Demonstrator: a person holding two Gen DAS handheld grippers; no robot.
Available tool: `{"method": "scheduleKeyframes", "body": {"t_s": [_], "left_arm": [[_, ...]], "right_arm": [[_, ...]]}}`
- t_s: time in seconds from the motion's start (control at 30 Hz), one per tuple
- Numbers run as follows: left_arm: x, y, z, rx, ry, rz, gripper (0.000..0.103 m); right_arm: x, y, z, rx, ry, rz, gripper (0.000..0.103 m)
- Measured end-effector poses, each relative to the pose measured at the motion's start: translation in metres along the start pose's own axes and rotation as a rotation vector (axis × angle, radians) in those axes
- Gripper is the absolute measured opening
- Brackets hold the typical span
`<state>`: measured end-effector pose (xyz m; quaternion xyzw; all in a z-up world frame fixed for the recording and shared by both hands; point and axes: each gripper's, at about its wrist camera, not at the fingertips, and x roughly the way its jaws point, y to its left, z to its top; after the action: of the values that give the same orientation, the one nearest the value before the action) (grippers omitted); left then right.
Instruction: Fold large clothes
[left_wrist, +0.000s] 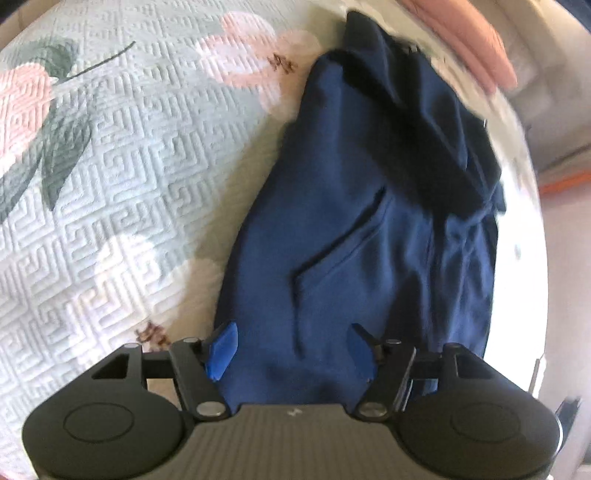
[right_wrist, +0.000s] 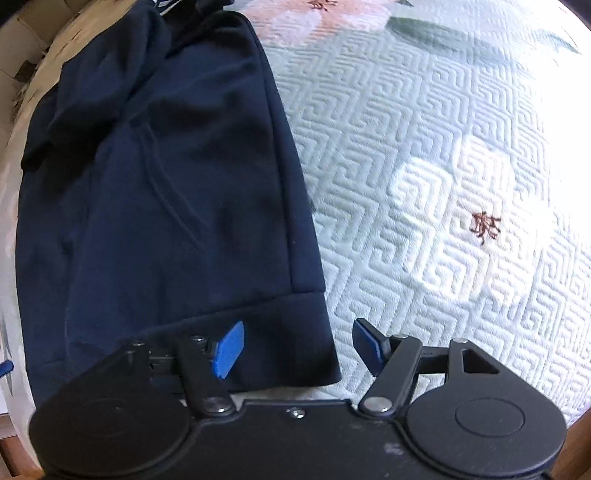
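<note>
Left wrist view: you have the navy sweatshirt (left_wrist: 351, 229) lying on the quilted bed cover (left_wrist: 110, 184), its long axis running straight away from both tongs, ribbed hem (right_wrist: 280, 343) nearest you. The left tongs (left_wrist: 291, 349) stand open over the cloth, gripping nothing. The right tongs (right_wrist: 299, 347) also stand open (straddling the hem's right corner), so they appear nearer a graspable edge.

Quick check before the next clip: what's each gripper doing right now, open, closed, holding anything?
Left gripper: open, holding nothing, above the navy garment.
Right gripper: open, holding nothing, over the garment's hem corner on the quilted bedspread.
</note>
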<state>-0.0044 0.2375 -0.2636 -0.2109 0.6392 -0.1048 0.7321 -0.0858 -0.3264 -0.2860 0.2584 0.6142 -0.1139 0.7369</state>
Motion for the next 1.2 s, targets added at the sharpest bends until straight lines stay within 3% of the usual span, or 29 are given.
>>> {"method": "scheduleKeyframes", "body": {"t_s": [0.13, 0.3, 0.47, 0.57, 0.73, 0.8, 0.83, 0.87, 0.9, 0.93, 0.97, 1.0, 1.13, 1.2], "left_arm": [[0.010, 0.008, -0.009, 0.023, 0.063, 0.022, 0.068], [0.011, 0.012, -0.014, 0.019, 0.027, 0.079, 0.068], [0.020, 0.020, -0.013, -0.004, 0.077, -0.011, 0.066], [0.027, 0.023, -0.012, -0.012, 0.081, 0.021, 0.066], [0.045, 0.027, -0.018, -0.026, 0.140, -0.053, 0.074], [0.048, 0.024, -0.019, -0.016, 0.131, -0.047, 0.075], [0.049, 0.021, -0.020, -0.002, 0.125, -0.043, 0.069], [0.049, 0.018, -0.021, 0.014, 0.117, -0.031, 0.045], [0.051, 0.016, -0.022, 0.033, 0.124, -0.030, 0.028], [0.053, 0.015, -0.021, 0.038, 0.137, -0.042, 0.011], [0.053, 0.016, -0.020, 0.017, 0.141, -0.076, 0.010], [0.051, 0.017, -0.018, -0.005, 0.129, -0.115, 0.009], [0.014, 0.013, 0.000, -0.034, -0.013, -0.252, 0.009], [-0.009, 0.009, 0.014, -0.037, -0.094, -0.326, 0.009]], "right_arm": [[0.007, -0.001, 0.001, -0.001, 0.013, -0.003, 0.081], [0.011, 0.008, 0.000, -0.014, 0.021, -0.033, 0.081], [0.016, 0.010, -0.002, -0.019, 0.038, -0.034, 0.081], [0.016, 0.014, -0.003, -0.048, 0.046, -0.050, 0.082], [0.019, 0.015, -0.005, -0.041, 0.051, -0.055, 0.083], [0.018, 0.018, -0.007, -0.048, 0.039, -0.057, 0.085], [0.017, 0.020, -0.008, -0.061, 0.032, -0.054, 0.082], [0.014, 0.022, -0.011, -0.068, 0.013, -0.040, 0.062], [0.010, 0.025, -0.014, -0.073, -0.009, -0.011, 0.037], [0.006, 0.026, -0.015, -0.066, -0.028, 0.017, 0.030], [0.003, 0.026, -0.016, -0.050, -0.039, 0.041, 0.018], [0.000, 0.025, -0.015, -0.030, -0.049, 0.063, 0.016], [-0.037, 0.026, -0.006, -0.042, -0.168, 0.139, 0.012], [-0.055, 0.030, 0.000, -0.081, -0.220, 0.131, 0.012]]}}
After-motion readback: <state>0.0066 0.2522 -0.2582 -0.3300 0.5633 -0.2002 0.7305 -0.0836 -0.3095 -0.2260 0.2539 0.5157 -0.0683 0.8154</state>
